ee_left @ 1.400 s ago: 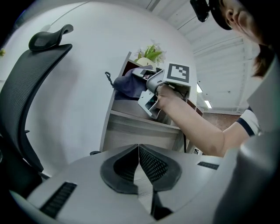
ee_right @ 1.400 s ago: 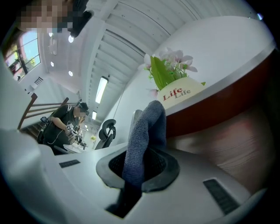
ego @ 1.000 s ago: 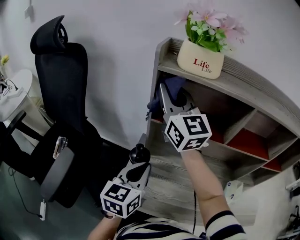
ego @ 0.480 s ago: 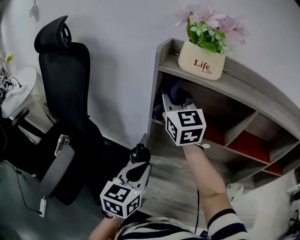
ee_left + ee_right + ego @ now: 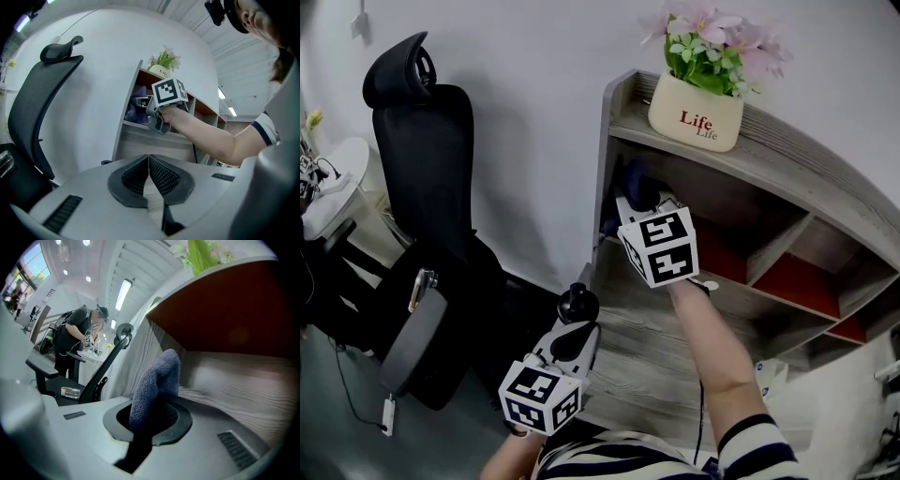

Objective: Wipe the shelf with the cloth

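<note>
The right gripper (image 5: 151, 420) has its jaws squeezed on the blue cloth (image 5: 157, 380). It holds the cloth inside the top left box of the wooden shelf (image 5: 787, 178), under the flower pot (image 5: 695, 114). The left gripper (image 5: 149, 174) has its jaws pressed together on nothing and hangs low down near the black chair (image 5: 427, 187).

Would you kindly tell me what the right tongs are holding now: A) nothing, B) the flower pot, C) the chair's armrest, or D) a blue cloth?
D: the right gripper view shows the right tongs shut on the blue cloth, within the shelf.
</note>
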